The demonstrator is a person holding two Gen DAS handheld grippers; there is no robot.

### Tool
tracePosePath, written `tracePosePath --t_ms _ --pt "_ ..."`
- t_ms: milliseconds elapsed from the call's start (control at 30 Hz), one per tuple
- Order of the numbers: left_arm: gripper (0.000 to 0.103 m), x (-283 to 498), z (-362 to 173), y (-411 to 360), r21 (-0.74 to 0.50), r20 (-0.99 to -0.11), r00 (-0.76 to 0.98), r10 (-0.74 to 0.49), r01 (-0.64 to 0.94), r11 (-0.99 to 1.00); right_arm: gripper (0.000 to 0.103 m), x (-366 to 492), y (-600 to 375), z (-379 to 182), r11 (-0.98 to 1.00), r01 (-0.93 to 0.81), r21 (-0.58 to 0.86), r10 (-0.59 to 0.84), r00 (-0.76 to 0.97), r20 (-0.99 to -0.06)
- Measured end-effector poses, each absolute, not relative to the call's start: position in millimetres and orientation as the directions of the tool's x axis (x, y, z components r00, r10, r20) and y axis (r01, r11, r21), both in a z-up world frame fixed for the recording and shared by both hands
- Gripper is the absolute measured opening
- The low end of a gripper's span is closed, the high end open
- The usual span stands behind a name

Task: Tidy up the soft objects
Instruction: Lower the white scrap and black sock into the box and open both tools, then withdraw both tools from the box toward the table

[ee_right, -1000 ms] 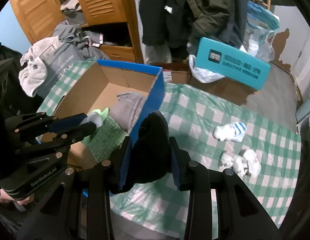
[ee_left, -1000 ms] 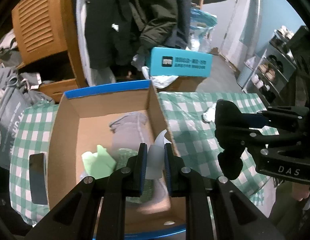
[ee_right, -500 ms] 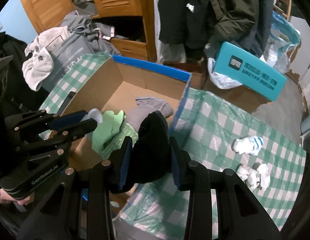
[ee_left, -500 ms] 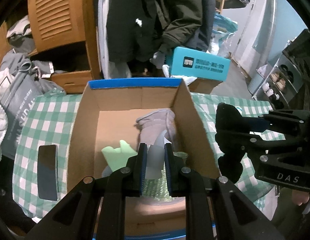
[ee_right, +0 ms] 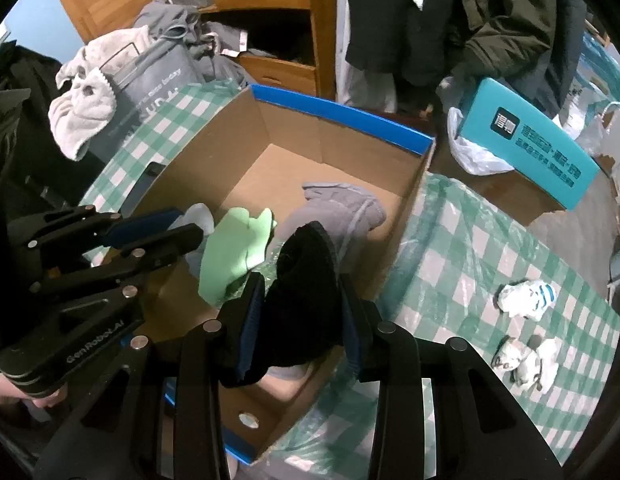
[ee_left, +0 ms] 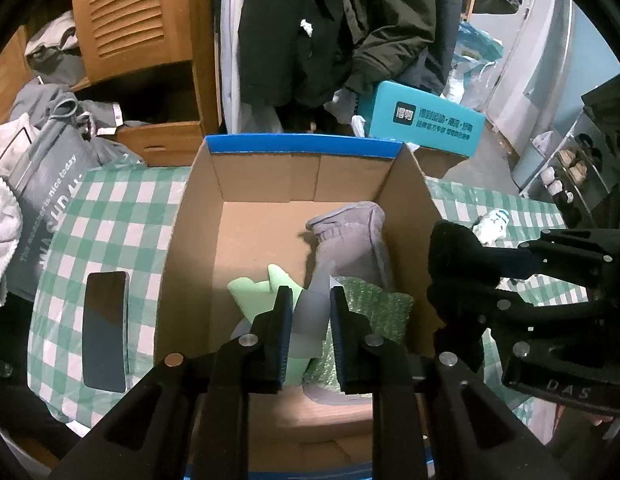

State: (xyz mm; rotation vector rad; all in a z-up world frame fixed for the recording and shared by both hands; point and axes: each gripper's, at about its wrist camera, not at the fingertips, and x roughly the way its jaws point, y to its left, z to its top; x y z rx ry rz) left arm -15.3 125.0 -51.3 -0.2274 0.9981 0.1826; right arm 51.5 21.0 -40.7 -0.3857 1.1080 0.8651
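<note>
Left wrist view: my left gripper (ee_left: 310,312) pinches a pale grey soft piece (ee_left: 310,320) over the cardboard box (ee_left: 190,240), jaws narrow. My right gripper (ee_right: 298,312) clamps a black knit item (ee_right: 306,300) above the box's right wall. Inside the box: grey garment (ee_left: 349,236), green cloth (ee_left: 262,288). 2 white sock bundles (ee_right: 525,300) lie right of the box.
</note>
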Motion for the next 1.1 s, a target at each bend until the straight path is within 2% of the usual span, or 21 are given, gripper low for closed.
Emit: tracePosePath --t_ms 133,200,267,300,333,367,400,767,1100 --pt "0.022 -15.7 -54.0 127.2 -0.099 -0.858 0.512 0.054 -0.267 0.959 0.036 49.7 25.4 -42.6 0.616 -0.775 0.141 0.412 0.164 -0.896" --pt "0.026 -16.3 -53.7 128.5 -0.094 -0.86 0.506 0.061 -0.275 0.957 0.036 49.4 26.5 -43.0 0.613 -0.777 0.143 0.413 0.161 -0.896" --pt "0.029 -17.7 -52.4 129.4 -0.086 -0.855 0.513 0.073 -0.28 0.956 0.041 49.5 27.0 -42.9 0.613 -0.778 0.138 0.412 0.165 -0.896" --pt "0.032 -18.2 -51.3 129.4 -0.082 -0.854 0.514 0.078 -0.281 0.956 0.045 49.1 27.2 -42.7 0.612 -0.779 0.135 0.411 0.167 -0.896" --pt "0.042 -18.2 -50.9 129.7 -0.08 -0.854 0.515 0.081 -0.283 0.956 0.048 48.9 26.7 -42.1 0.613 -0.779 0.133 0.411 0.171 -0.895" --pt "0.05 -18.1 -50.2 129.9 -0.078 -0.852 0.516 0.086 -0.287 0.955 0.056 49.1 25.5 -41.2 0.615 -0.777 0.13 0.412 0.176 -0.894" --pt "0.051 -18.5 -49.4 129.9 -0.075 -0.85 0.519 0.091 -0.29 0.954 0.059 49.5 24.0 -40.4 0.619 -0.775 0.13 0.414 0.181 -0.892" --pt "0.06 -16.6 -43.5 123.4 -0.073 -0.843 0.531 0.088 -0.274 0.959 0.067 59.5 3.8 -34.2 0.66 -0.739 0.136 0.417 0.209 -0.884" --pt "0.061 -12.3 -40.1 106.2 -0.067 -0.84 0.537 0.075 -0.239 0.969 0.069 67.8 -20.4 -30.8 0.697 -0.702 0.146 0.415 0.229 -0.881"
